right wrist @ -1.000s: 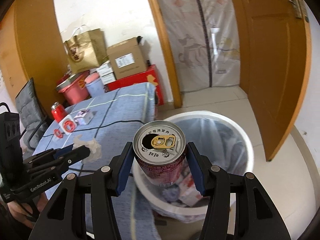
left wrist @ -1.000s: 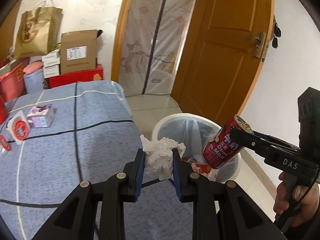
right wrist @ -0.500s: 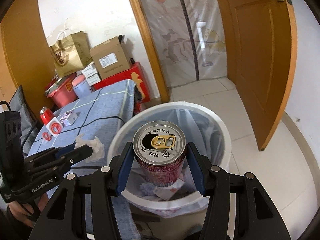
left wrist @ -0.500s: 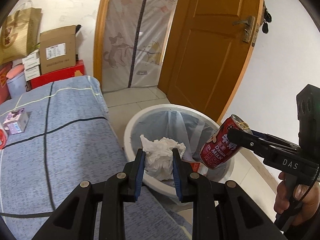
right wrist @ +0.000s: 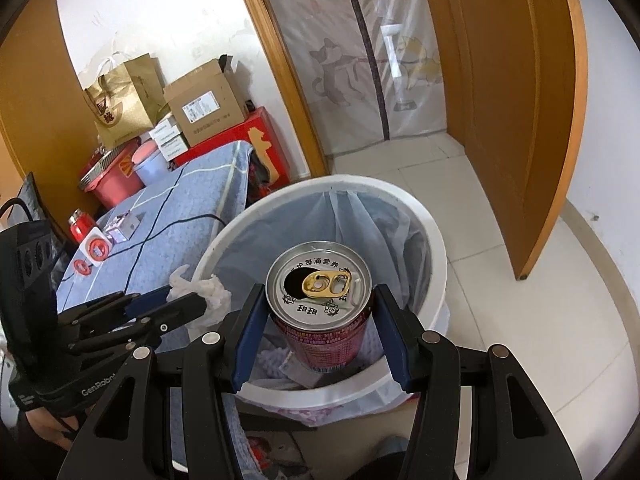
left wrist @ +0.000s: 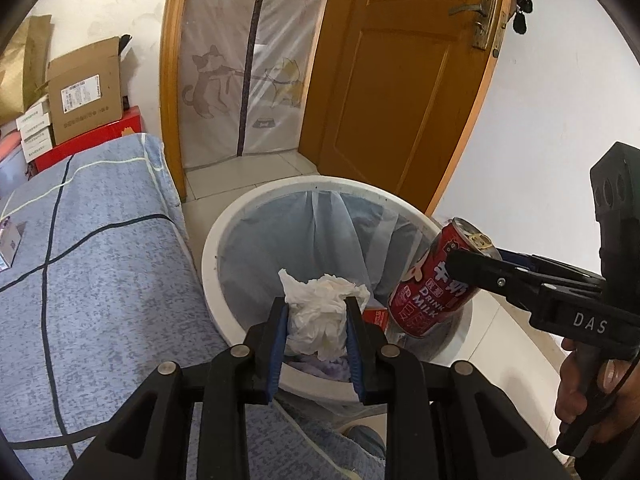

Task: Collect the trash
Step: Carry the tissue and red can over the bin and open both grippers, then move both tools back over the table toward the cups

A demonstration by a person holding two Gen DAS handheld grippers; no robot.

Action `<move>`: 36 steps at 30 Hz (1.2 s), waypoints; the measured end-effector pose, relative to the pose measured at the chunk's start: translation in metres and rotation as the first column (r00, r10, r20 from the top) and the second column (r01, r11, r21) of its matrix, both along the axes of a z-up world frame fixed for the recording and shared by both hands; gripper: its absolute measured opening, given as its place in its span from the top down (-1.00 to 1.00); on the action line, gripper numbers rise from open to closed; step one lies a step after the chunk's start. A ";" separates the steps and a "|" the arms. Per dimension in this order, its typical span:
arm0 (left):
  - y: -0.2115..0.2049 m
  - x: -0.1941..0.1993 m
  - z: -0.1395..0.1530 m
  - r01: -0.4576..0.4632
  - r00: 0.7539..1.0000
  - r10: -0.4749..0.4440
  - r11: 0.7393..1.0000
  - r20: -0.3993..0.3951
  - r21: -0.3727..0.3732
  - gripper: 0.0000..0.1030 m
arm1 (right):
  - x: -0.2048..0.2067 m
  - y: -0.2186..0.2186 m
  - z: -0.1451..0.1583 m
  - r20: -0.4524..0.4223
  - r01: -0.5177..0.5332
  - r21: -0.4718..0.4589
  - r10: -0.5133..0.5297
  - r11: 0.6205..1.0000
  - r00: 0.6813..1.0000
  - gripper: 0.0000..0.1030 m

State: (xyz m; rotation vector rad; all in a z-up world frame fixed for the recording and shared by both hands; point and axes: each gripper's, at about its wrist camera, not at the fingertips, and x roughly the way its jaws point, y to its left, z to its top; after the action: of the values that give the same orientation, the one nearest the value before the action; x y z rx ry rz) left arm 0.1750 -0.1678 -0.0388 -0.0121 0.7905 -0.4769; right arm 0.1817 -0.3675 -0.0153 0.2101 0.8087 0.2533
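Observation:
My left gripper [left wrist: 316,312] is shut on a crumpled white tissue [left wrist: 320,312] and holds it over the near rim of a white trash bin [left wrist: 224,240] lined with a pale bag. My right gripper [right wrist: 320,304] is shut on a red milk drink can [right wrist: 324,340] with an opened top, held over the bin's [right wrist: 436,252] opening. The can [left wrist: 432,288] and right gripper [left wrist: 480,264] show at the right in the left wrist view. The tissue [right wrist: 204,292] and left gripper [right wrist: 176,304] show at the left in the right wrist view. Some trash lies inside the bin.
A table under a blue cloth [left wrist: 80,264] stands left of the bin, with a small box [right wrist: 124,230], round lids [right wrist: 96,246] and a red can [right wrist: 80,224] on it. Cardboard boxes [right wrist: 204,104] and a paper bag are stacked behind. An orange door [left wrist: 400,80] stands open at the right.
Both grippers moved from over the table edge toward the bin and are now over its opening, still holding the tissue and the can.

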 end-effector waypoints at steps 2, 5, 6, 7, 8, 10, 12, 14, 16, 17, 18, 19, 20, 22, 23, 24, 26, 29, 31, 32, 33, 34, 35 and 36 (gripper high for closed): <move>-0.002 0.001 -0.002 0.004 1.000 -0.004 1.000 -0.001 0.004 0.38 | 0.000 0.001 -0.001 -0.007 -0.004 -0.006 0.004 1.000 1.000 -0.06; -0.005 0.000 -0.003 0.008 1.000 -0.008 1.000 -0.001 0.006 0.34 | 0.000 0.003 -0.003 -0.008 -0.009 -0.014 0.009 1.000 1.000 -0.06; -0.005 0.000 -0.004 0.009 1.000 -0.009 1.000 -0.001 0.006 0.33 | 0.000 0.003 -0.003 -0.010 -0.009 -0.016 0.009 1.000 1.000 -0.06; -0.006 -0.001 -0.004 0.010 1.000 -0.010 1.000 0.001 0.008 0.32 | 0.000 0.003 -0.003 -0.008 -0.009 -0.017 0.009 1.000 1.000 -0.06; -0.007 -0.001 -0.004 0.010 1.000 -0.010 1.000 0.002 0.009 0.28 | 0.000 0.002 -0.003 -0.008 -0.008 -0.017 0.008 1.000 1.000 -0.06; -0.006 -0.002 -0.005 0.011 1.000 -0.011 1.000 0.005 0.006 0.21 | -0.001 0.002 -0.003 -0.003 -0.007 -0.019 0.007 1.000 1.000 -0.06; -0.005 -0.003 -0.004 0.012 1.000 -0.012 1.000 0.006 0.001 0.18 | -0.002 0.003 -0.001 0.000 -0.007 -0.018 0.007 1.000 1.000 -0.07; -0.004 -0.004 -0.004 0.015 1.000 -0.015 1.000 0.008 0.000 0.14 | -0.003 0.003 0.000 0.008 -0.005 -0.018 0.005 1.000 1.000 -0.07; -0.003 -0.005 -0.002 0.014 1.000 -0.014 1.000 0.010 0.000 0.13 | -0.004 0.002 0.002 0.015 -0.001 -0.017 0.001 1.000 1.000 -0.07; -0.002 -0.006 -0.001 0.013 1.000 -0.013 1.000 0.013 -0.003 0.13 | -0.005 0.002 0.003 0.019 0.000 -0.014 0.001 1.000 1.000 -0.07; -0.002 -0.007 0.000 0.012 1.000 -0.012 1.000 0.015 -0.005 0.13 | -0.005 0.001 0.005 0.023 0.000 -0.012 0.000 1.000 1.000 -0.07; -0.001 -0.008 0.001 0.010 1.000 -0.010 1.000 0.017 -0.007 0.13 | -0.006 0.001 0.007 0.030 0.000 -0.011 0.000 1.000 1.000 -0.07; 0.000 -0.009 0.003 0.008 1.000 -0.008 1.000 0.021 -0.009 0.13 | -0.007 0.001 0.009 0.035 -0.001 -0.011 0.002 1.000 0.999 -0.08; 0.003 -0.011 0.006 0.002 1.000 -0.002 1.000 0.025 -0.015 0.13 | -0.008 0.001 0.012 0.045 -0.001 -0.014 0.001 1.000 0.999 -0.08; 0.004 -0.012 0.008 -0.001 1.000 0.002 1.000 0.027 -0.021 0.13 | -0.009 0.002 0.014 0.050 0.000 -0.014 0.001 1.000 0.999 -0.08; 0.006 -0.013 0.010 -0.006 1.000 0.006 1.000 0.029 -0.023 0.13 | -0.010 0.002 0.015 0.054 -0.002 -0.014 0.003 1.000 0.999 -0.08; 0.011 -0.015 0.013 -0.018 0.999 0.019 0.999 0.033 -0.028 0.13 | -0.012 0.003 0.018 0.063 -0.002 -0.020 0.003 1.000 0.998 -0.07; 0.017 -0.019 0.019 -0.029 0.999 0.030 0.999 0.042 -0.036 0.13 | -0.015 0.005 0.022 0.073 -0.001 -0.020 0.003 1.000 0.997 -0.07; 0.021 -0.022 0.023 -0.033 0.998 0.035 0.999 0.048 -0.039 0.13 | -0.016 0.006 0.025 0.080 -0.005 -0.025 0.007 1.000 0.997 -0.08; 0.023 -0.024 0.025 -0.037 0.998 0.039 0.999 0.053 -0.040 0.13 | -0.017 0.007 0.026 0.084 -0.007 -0.027 0.010 1.000 0.996 -0.08; 0.025 -0.026 0.027 -0.040 0.997 0.042 0.998 0.057 -0.040 0.13 | -0.018 0.008 0.028 0.089 -0.011 -0.028 0.013 1.000 0.996 -0.08; 0.027 -0.028 0.029 -0.044 0.997 0.046 0.998 0.062 -0.041 0.13 | -0.020 0.010 0.030 0.096 -0.016 -0.029 0.019 0.999 0.995 -0.08; 0.030 -0.031 0.031 -0.048 0.996 0.051 0.998 0.068 -0.042 0.13 | -0.022 0.011 0.032 0.099 -0.019 -0.029 0.022 0.999 0.995 -0.08; 0.031 -0.033 0.032 -0.051 0.996 0.054 0.998 0.071 -0.043 0.13 | -0.023 0.013 0.033 0.104 -0.023 -0.030 0.026 0.999 0.994 -0.08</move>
State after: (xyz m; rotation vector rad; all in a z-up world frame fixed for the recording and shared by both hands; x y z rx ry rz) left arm 0.1422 -0.1365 -0.0064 -0.0539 0.7081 -0.4412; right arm 0.1582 -0.3546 0.0182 0.1584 0.7110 0.2729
